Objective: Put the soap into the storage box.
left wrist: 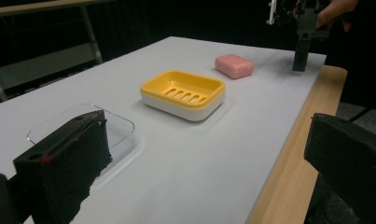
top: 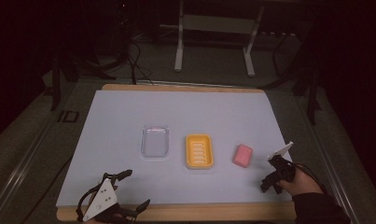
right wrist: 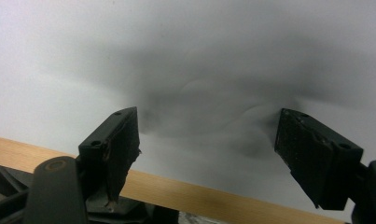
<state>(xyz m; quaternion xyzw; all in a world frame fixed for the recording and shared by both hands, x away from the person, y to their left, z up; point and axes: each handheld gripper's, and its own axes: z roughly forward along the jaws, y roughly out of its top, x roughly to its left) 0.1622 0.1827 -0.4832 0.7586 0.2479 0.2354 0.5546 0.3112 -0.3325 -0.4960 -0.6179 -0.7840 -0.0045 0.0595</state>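
High view: left tongs (top: 133, 189) and right tongs (top: 270, 185) gape wide, empty.

Pink soap (top: 243, 155), yellow/white slotted dish (top: 199, 150), clear tray (top: 155, 141).

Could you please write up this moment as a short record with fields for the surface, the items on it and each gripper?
surface: pale sheet over a wooden table
clear dish: empty, left of the row
soap dish: yellow slotted tray on a white base, empty, in the middle
pink soap: lying on the sheet, right of the soap dish, apart from it
left gripper: open, holding nothing, at the near left edge
right gripper: open, holding nothing, near the right edge, close to the pink soap but not touching it
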